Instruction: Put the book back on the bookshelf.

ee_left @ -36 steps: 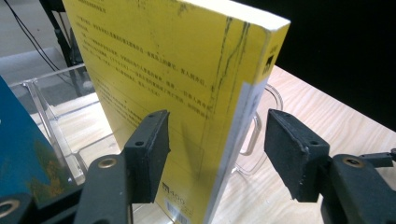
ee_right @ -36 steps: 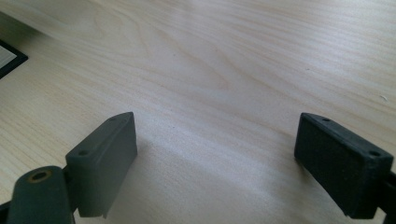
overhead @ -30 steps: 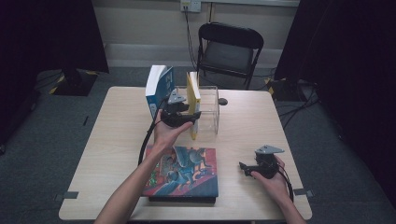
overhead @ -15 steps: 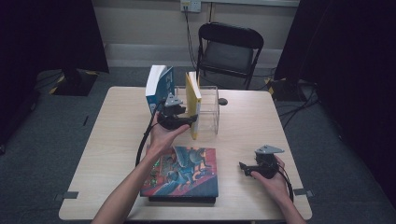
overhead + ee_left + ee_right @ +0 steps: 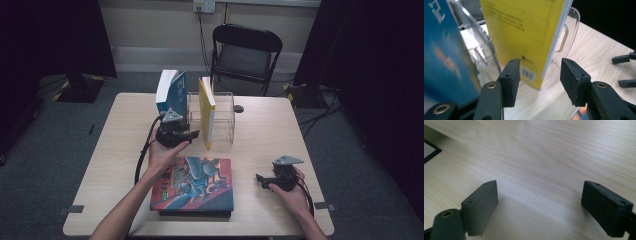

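blue book [image 5: 446, 52] blurred, cut off at left edge in left gripper view; yellow book [image 5: 529, 32] top cropped; clear rack [image 5: 567, 32] partly hidden behind it

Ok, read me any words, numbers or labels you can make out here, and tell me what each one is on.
Yellow book: several lines of small print on the cover, too blurred to read.
Yellow book, lower corner: a barcode label with a small dark logo above it; digits unreadable.
Blue book: part of a large white character at the top edge, cut off, not readable.
Illustrated book lying flat: any title is too small to read.
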Available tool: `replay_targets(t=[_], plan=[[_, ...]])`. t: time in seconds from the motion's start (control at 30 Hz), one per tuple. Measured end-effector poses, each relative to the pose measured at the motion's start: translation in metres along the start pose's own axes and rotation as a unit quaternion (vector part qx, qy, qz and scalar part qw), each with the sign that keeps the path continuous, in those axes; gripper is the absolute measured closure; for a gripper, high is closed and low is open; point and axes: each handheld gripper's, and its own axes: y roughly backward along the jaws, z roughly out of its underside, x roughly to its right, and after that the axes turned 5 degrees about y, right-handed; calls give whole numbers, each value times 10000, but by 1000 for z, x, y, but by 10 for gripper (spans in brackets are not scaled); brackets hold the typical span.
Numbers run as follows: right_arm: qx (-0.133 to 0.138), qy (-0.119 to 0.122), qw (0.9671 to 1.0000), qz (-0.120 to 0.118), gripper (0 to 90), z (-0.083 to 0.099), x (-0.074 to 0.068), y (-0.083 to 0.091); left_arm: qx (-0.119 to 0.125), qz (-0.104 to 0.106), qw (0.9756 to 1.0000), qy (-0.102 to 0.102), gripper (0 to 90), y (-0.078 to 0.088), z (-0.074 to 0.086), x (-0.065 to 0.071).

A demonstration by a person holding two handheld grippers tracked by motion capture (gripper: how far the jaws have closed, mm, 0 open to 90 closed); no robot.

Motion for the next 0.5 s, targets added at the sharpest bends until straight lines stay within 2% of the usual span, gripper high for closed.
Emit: replay_targets(t=[0.17, 0.3, 0.33, 0.4, 0.5], plan=[[17, 55, 9998, -171, 170, -4, -5, 3, -124, 1, 9999, 5, 548, 9, 14, -6], [232, 29, 9995, -217, 188, -11, -9, 9, -198, -11, 9998, 0, 573, 19, 25, -10], [258, 34, 9994, -238, 191, -13, -10, 11, -187, -11, 9998, 61, 574, 21, 27, -10], [350, 75, 9989, -307, 193, -18, -15, 13, -284, -41, 9996, -12, 573, 26, 32, -11], [450, 137, 9980, -425, 204, -26, -23, 15, -259, -23, 9997, 41, 560, 35, 39, -11]])
